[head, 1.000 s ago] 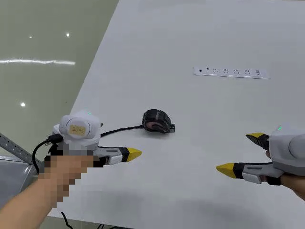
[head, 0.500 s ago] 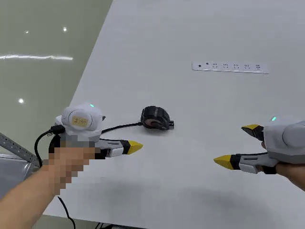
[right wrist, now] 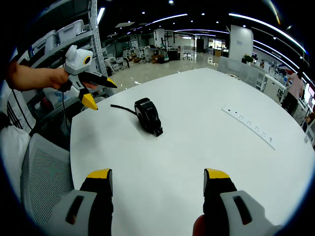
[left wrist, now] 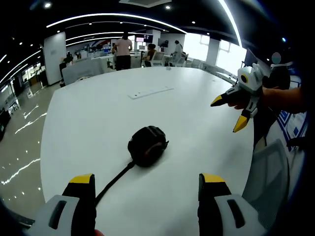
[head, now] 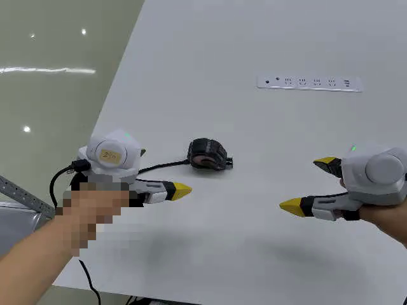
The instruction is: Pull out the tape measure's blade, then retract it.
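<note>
Step in hand: approach, nothing grasped yet. The compact black tape measure [head: 208, 154] rests on the white worktop [head: 254, 51], blade housed, with a thin black cord [head: 162, 168] trailing from it toward the left gripper [left wrist: 147, 179]. That gripper hovers near the case, fingers apart and empty. The right gripper [head: 308, 184] hovers well apart on the other side, fingers likewise spread and empty.

Judged next: one gripper steadies the case while the other pinches the small tab at its near end, probably the blade hook. That is a small target and needs careful alignment.
</note>
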